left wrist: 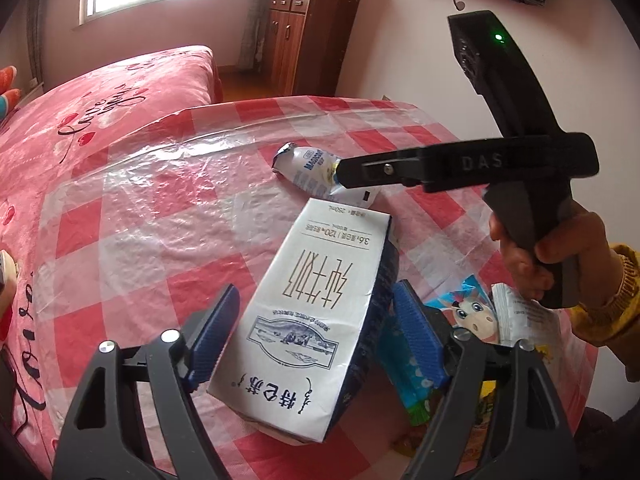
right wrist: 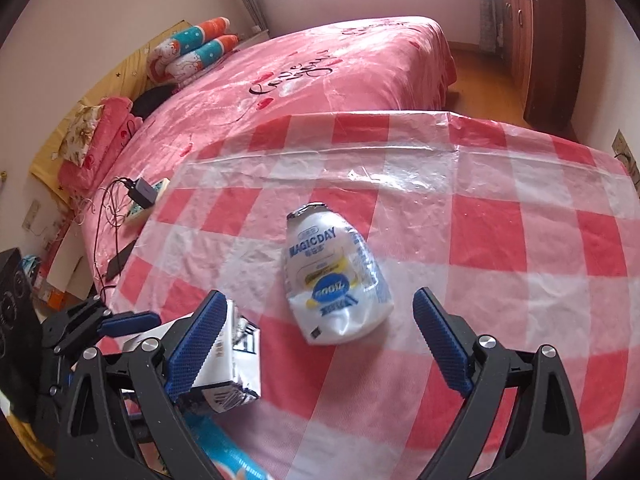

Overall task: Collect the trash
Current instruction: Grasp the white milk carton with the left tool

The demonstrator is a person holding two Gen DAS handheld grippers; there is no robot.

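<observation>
A white milk carton [left wrist: 308,312] lies on the red-checked tablecloth [left wrist: 132,216]. My left gripper [left wrist: 316,336] straddles it with both blue pads [left wrist: 214,340] a little off its sides, so it stands open. A crumpled white "MAGICDAY" pouch [right wrist: 332,280] lies flat further along the table. My right gripper [right wrist: 320,340] is open, its jaws either side of the pouch's near end without touching. In the left wrist view the right gripper [left wrist: 340,174], held by a hand, hangs over that pouch [left wrist: 308,168]. The right wrist view shows the carton [right wrist: 224,364] and left gripper [right wrist: 120,324] at lower left.
Several wrappers lie at the table's near right: a cartoon-printed one [left wrist: 472,312], a teal one [left wrist: 404,380] and a white packet [left wrist: 520,312]. A pink bed [right wrist: 320,68] borders the table, with a charger and cables [right wrist: 144,194] at its edge. A wooden cabinet [left wrist: 304,36] stands behind.
</observation>
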